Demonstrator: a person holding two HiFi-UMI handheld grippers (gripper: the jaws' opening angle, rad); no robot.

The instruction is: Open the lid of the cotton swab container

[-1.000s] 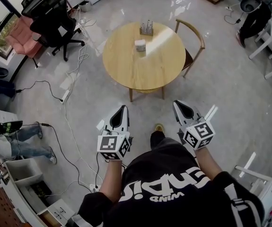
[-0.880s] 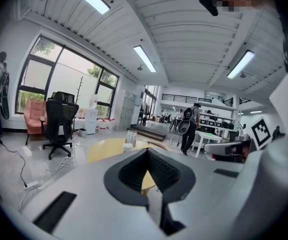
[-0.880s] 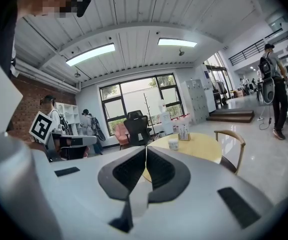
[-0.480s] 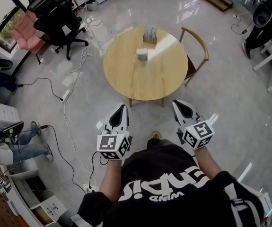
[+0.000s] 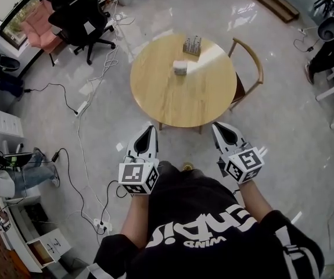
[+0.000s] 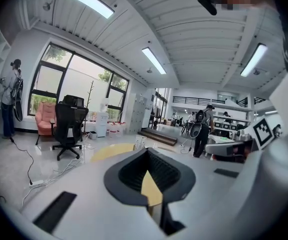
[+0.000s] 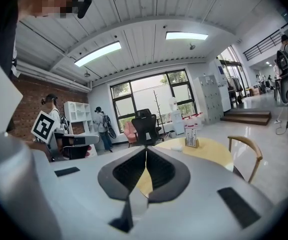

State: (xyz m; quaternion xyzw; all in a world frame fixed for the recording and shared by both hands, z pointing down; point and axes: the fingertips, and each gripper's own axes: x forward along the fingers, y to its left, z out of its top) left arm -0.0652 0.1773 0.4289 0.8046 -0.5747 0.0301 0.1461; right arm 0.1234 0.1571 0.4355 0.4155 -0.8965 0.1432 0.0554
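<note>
**A:** Pale round wooden table (image 5: pixel 172 106) logged well ahead of both sets of tips, out of reach. Tool state?

**B:** Left white-and-black two-jaw gripper (image 5: pixel 149 130): jaws pressed together, nothing gripped. Right white-and-black two-jaw gripper (image 5: pixel 217 127): same, closed up on nothing. Only tabletop glimpsed beyond the jaws in both gripper views.

**A:** Reason for carrying them closed?

**B:** Probably a carrying posture. Held side by side in front of the torso, pointing roughly level toward the table, with no work within reach.

**A:** Task's thing located?

**B:** Judged to be the small squat whitish container (image 5: pixel 180 67), far past the tips on the table's farther half. Lid apparently on, but too small to read how it opens. Beyond that, farther from the tips: clear rack of upright sticks (image 5: pixel 192 45) near the far rim. Cannot rule it out as the swab holder at this range.

**A:** Anything beside the path?

**B:** Curved-back wooden chair (image 5: pixel 249 68) off to the right of the right gripper's line, drawn up to the table edge. Black office chair (image 5: pixel 76 16) and white power strip with trailing cables (image 5: pixel 81 107) well left of the left gripper.

**A:** Stage?

**B:** Approach only, lid untouched. Next, in judgement: close the gap, then open one pair of jaws to steady the body and use the other on the lid. Mind footing near the cables.
</note>
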